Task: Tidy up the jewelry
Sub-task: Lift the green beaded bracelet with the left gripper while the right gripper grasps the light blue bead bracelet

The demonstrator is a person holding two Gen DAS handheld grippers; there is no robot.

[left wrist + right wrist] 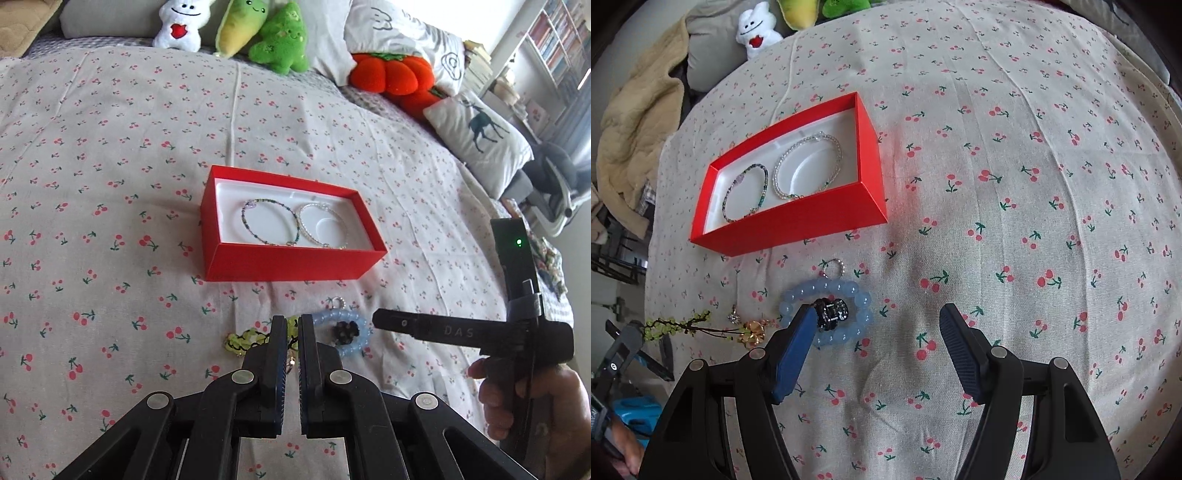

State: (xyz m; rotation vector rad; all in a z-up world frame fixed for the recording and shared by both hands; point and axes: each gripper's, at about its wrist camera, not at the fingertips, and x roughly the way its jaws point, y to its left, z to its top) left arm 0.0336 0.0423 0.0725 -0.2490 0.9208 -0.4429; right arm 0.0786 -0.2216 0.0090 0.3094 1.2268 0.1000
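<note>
A red box (295, 266) (798, 229) lies on the cherry-print bedspread with a dark beaded bracelet (271, 201) and a clear crystal bracelet (314, 205) inside. In front of it lie a pale blue bead bracelet (354, 317) (864, 295), a dark sparkly piece (833, 310) inside its loop, and a small silver ring (836, 266). My left gripper (293, 325) is shut on a green bead strand (240, 339) (676, 325) whose gold flower end (753, 332) rests on the bed. My right gripper (877, 310) is open, its left finger over the blue bracelet's near edge.
Plush toys (280, 40) and pillows (480, 136) line the far side of the bed. A beige blanket (635, 122) hangs at the far left edge. A person's hand (517, 398) holds the right gripper's handle. A chair (554, 184) stands beyond the bed's right edge.
</note>
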